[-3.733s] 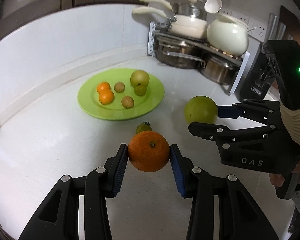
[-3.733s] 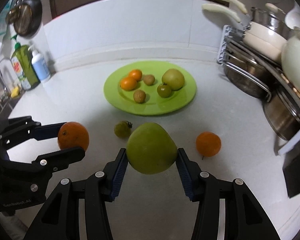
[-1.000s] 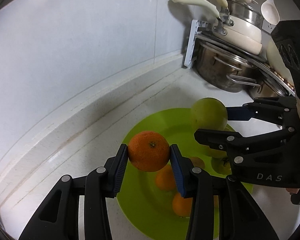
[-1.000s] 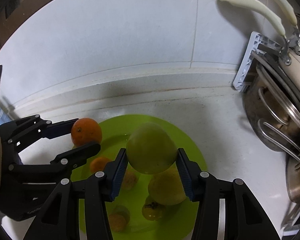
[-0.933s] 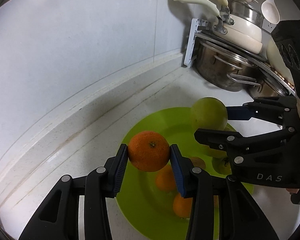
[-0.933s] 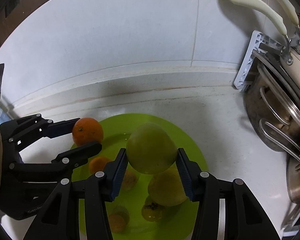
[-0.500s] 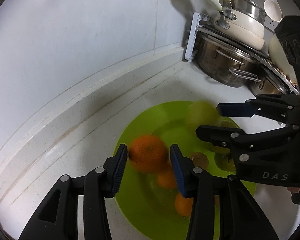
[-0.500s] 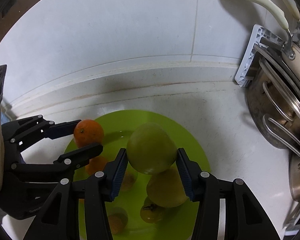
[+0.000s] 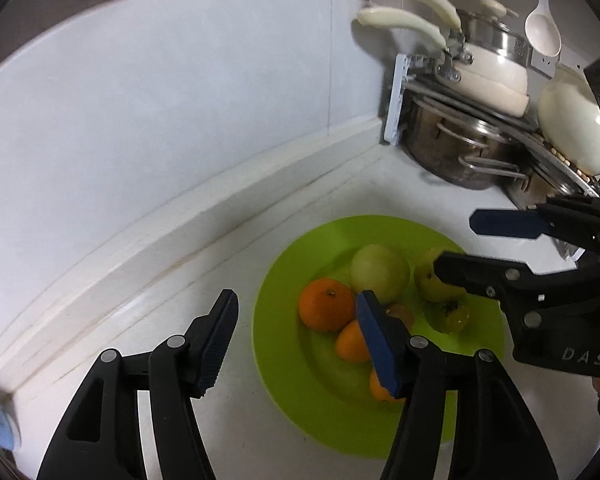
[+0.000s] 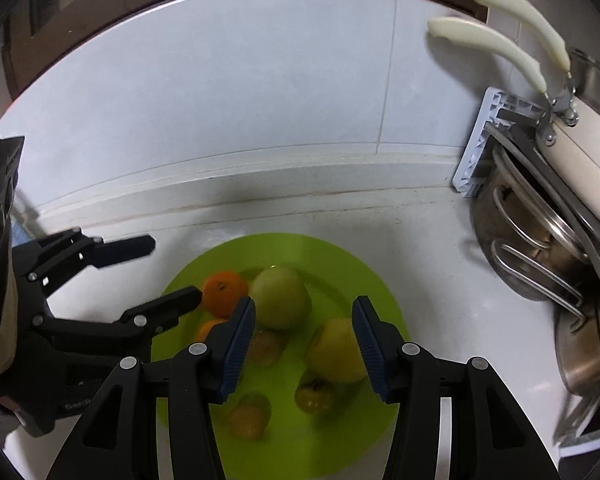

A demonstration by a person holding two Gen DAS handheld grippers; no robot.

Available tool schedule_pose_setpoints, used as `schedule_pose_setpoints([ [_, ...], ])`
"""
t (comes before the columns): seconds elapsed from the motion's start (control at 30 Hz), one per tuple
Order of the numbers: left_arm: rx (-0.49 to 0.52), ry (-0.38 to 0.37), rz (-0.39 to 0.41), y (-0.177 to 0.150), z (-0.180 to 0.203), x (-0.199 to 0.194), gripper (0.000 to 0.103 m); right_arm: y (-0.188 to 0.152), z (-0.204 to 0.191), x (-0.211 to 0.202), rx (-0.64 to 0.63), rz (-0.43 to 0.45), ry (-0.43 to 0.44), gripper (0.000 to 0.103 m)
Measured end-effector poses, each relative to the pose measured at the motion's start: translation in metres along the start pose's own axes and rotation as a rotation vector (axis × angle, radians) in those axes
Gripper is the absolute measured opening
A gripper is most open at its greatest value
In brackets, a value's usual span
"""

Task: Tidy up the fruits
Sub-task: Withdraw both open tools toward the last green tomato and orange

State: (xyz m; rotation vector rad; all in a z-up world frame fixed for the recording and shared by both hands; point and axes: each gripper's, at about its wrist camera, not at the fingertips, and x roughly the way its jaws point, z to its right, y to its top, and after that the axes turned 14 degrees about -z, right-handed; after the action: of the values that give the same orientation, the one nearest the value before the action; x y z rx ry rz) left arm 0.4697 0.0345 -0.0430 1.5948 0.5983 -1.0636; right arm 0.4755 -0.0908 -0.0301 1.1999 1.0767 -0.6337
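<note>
White kitchen counter in a tiled corner, w/ a pot rack at the right. The lime-green plate sits on the counter, just beside the wall kerb.

Left gripper: fingers spread and opening, nothing between them; the orange lies on the plate below the gap. Right gripper: fingers apart, pads clear of the big green fruit, which rests on the plate touching the orange. A yellow-green fruit and several small fruits lie nearby.

Risks, in our judgement: fruit is crowded and round, so a finger brushing it on the way out could roll a piece toward the rim and off. The right gripper's lower finger hangs near the yellow-green fruit in the left view; a careless lift may nudge it.

Hard to read: the small brown and green fruits are blurred, type unclear. The plate's near edge is hidden behind gripper bodies. Whether more fruit is left off-plate, we cannot tell.
</note>
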Motion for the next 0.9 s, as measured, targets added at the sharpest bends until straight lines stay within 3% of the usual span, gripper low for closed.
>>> schedule_pose_setpoints([
  [0.33,0.004,-0.004,0.070,-0.020,0.016,-0.053,0.066,-0.035,-0.009,-0.040,-0.001,0.062,-0.013,0.052],
  [0.43,-0.007,0.011,0.101,-0.027,0.022,-0.070,0.068,-0.047,-0.009,-0.056,0.008,0.093,-0.015,0.059],
  [0.9,-0.031,0.000,0.180,-0.071,0.054,-0.129,0.079,-0.111,-0.015,-0.117,0.042,0.198,-0.060,0.065],
])
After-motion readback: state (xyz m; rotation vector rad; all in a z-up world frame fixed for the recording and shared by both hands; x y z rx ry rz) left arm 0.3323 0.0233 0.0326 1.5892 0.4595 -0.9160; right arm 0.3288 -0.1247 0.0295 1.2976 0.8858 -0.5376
